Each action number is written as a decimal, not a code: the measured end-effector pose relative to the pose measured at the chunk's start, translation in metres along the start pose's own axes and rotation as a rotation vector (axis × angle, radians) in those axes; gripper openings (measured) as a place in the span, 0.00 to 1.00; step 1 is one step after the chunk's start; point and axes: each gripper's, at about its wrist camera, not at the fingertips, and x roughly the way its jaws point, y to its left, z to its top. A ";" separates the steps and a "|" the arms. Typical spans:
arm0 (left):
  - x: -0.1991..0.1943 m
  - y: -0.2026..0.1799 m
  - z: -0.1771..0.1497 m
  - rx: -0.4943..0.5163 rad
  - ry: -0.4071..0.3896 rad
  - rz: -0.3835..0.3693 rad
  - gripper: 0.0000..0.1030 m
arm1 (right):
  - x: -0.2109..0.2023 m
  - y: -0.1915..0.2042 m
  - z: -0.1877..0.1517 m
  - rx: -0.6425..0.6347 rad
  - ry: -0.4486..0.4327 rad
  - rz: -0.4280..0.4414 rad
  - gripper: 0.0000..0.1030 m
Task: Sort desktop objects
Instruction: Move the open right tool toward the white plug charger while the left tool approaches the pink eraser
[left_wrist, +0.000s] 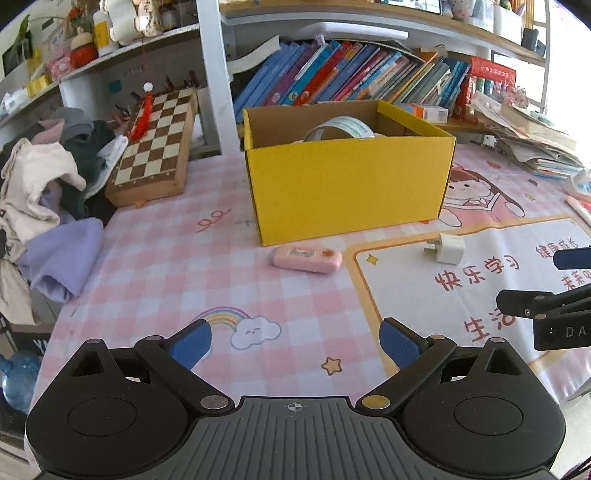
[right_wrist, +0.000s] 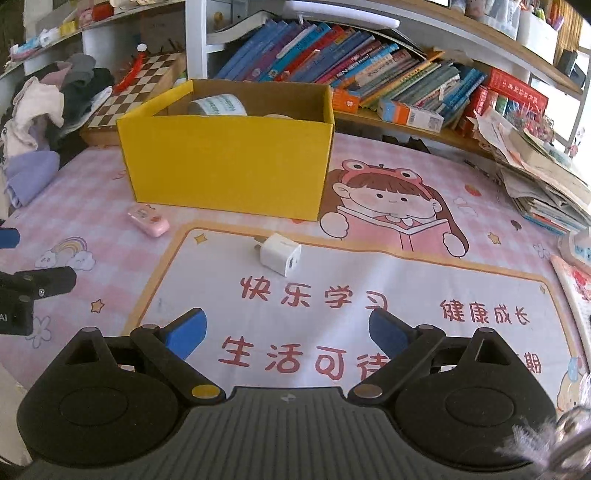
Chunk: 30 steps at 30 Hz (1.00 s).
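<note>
A tape roll (left_wrist: 341, 127) already lies in the yellow box (left_wrist: 347, 184); the pink eraser (left_wrist: 307, 258) and white charger (right_wrist: 280, 254) remain on the desk (left_wrist: 147, 280). Left tool (left_wrist: 295, 343) and right tool (right_wrist: 286, 330) both gape wide, empty.

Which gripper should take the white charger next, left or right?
Right, probably. The white charger lies almost straight ahead of the right gripper, whose jaws are open and empty. From the left gripper it sits far off to the side; the pink case is more in line there.
</note>
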 end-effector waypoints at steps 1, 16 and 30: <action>0.000 0.000 0.001 -0.002 -0.004 0.002 0.96 | 0.001 0.000 0.000 -0.002 0.005 0.005 0.93; 0.005 -0.002 0.008 -0.037 -0.014 0.025 0.96 | 0.010 -0.002 0.011 -0.065 0.018 0.034 0.83; 0.026 -0.009 0.024 -0.062 -0.003 0.054 0.96 | 0.049 -0.013 0.035 -0.114 0.064 0.105 0.64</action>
